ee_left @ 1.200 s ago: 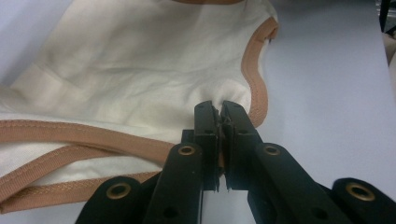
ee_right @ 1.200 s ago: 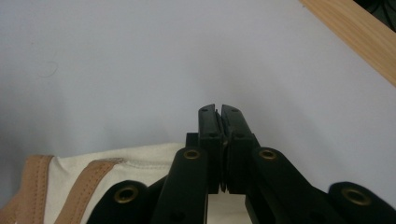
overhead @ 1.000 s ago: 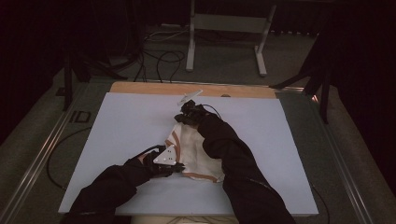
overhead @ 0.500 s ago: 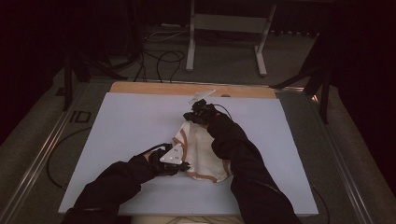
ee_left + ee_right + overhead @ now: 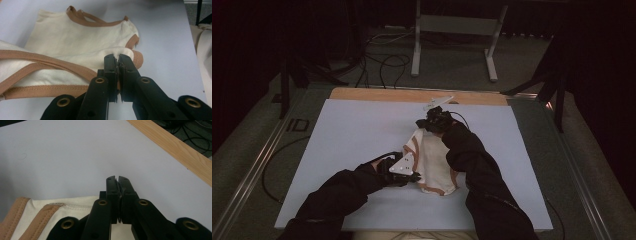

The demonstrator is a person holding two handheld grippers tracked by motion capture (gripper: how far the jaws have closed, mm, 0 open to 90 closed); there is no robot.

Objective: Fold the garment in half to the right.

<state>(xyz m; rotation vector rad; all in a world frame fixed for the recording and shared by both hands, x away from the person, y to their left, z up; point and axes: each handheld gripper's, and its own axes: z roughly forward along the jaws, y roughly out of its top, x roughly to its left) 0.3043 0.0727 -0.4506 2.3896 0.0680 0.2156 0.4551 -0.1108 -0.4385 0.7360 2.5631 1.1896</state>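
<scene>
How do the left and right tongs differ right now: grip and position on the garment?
Left tongs pinch a fold of the cream garment by its tan trim; at the right tongs' tips no cloth shows, just bare white table. Left tongs sit at the garment's near-left edge; right tongs at its far end, near the wooden strip. Both are shut.

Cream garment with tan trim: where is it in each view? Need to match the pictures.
High view: cream garment lies mid-table between the left gripper and right gripper.
Left gripper view: it spans the upper left; the shut jaws pinch its edge at centre.
Right gripper view: bottom-left corner, running under the shut jaws.
Shared landmark: the tan trim.
</scene>
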